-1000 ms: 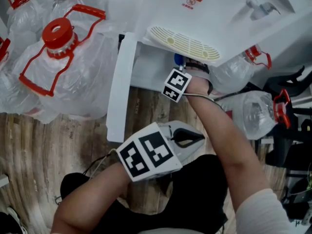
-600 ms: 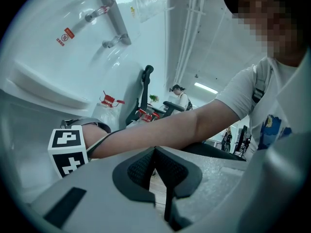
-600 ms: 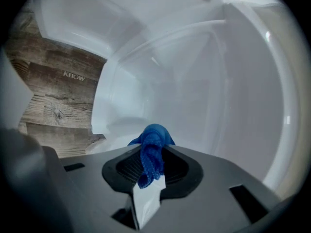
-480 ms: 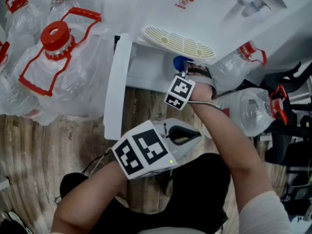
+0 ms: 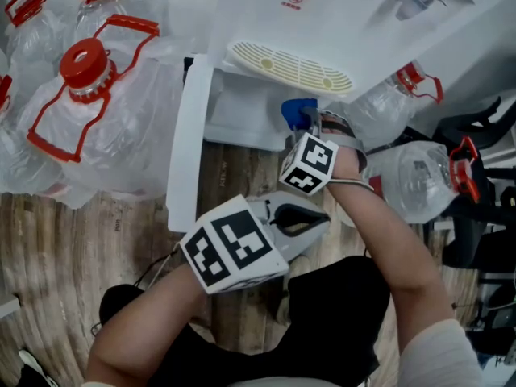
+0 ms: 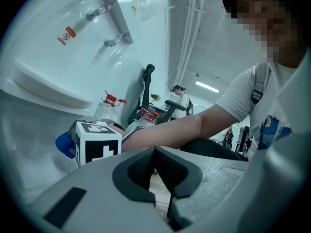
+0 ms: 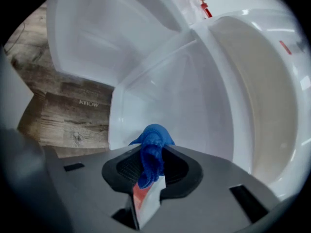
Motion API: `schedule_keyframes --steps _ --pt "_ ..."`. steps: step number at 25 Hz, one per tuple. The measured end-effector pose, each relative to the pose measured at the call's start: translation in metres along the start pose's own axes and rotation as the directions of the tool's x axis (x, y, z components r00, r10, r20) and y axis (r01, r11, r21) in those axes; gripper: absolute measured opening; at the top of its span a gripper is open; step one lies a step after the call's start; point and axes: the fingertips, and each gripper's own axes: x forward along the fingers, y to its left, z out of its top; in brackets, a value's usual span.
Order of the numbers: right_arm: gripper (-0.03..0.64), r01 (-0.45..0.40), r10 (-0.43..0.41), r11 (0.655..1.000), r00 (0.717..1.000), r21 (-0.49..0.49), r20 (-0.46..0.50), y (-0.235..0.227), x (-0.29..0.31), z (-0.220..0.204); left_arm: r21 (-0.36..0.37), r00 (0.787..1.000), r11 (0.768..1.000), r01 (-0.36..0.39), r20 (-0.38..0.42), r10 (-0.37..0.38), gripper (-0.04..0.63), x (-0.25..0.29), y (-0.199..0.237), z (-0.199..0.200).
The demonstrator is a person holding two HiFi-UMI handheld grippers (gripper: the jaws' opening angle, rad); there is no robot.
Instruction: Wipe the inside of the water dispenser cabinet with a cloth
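Observation:
The white water dispenser (image 5: 363,22) has its lower cabinet (image 5: 242,107) open, with the door (image 5: 187,143) swung to the left. My right gripper (image 5: 302,125) is at the cabinet mouth, shut on a blue cloth (image 5: 297,110). In the right gripper view the blue cloth (image 7: 151,152) is bunched between the jaws of my right gripper (image 7: 151,165), in front of the cabinet's white inner walls (image 7: 184,91). My left gripper (image 5: 322,214) hangs back over my lap, shut and holding nothing. The left gripper view shows my left gripper (image 6: 155,165) closed, with the blue cloth (image 6: 63,143) beyond.
Several large water bottles (image 5: 89,111) with red caps and handles stand left of the door. More bottles (image 5: 415,176) lie right of the dispenser, beside a black chair base (image 5: 484,216). The cream drip tray (image 5: 290,67) juts out above the cabinet. The floor (image 5: 72,232) is wood.
My right gripper has drawn back from the cabinet toward me and slightly right, and more of the blue cloth shows. The left gripper has barely moved.

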Motion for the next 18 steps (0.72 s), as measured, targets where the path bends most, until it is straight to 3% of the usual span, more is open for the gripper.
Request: schedule_keyframes --steps 4,7,10,14,18 --pt "0.083 -0.084 0.071 0.988 0.992 0.133 0.1 0.004 -0.007 0.002 -0.001 1.0 1.0 -0.003 -0.005 0.003 0.002 0.003 0.0 -0.001" --pt "0.083 -0.176 0.128 0.948 0.974 0.263 0.189 0.006 -0.013 0.004 0.001 1.0 1.0 -0.007 -0.009 0.007 0.003 0.005 0.001 -0.002" --pt "0.083 -0.267 0.164 0.89 0.944 0.371 0.286 0.008 -0.024 0.005 0.006 1.0 1.0 -0.018 -0.009 0.018 0.002 0.007 0.005 -0.001" --pt "0.083 -0.41 0.203 0.769 0.884 0.491 0.421 0.011 -0.042 0.003 0.0 0.999 0.999 -0.041 -0.006 0.041 0.003 0.005 0.013 -0.002" --pt "0.083 -0.477 0.197 0.707 0.842 0.522 0.503 0.008 -0.061 0.006 -0.01 0.997 0.997 -0.079 0.002 0.079 0.002 0.002 0.024 -0.001"
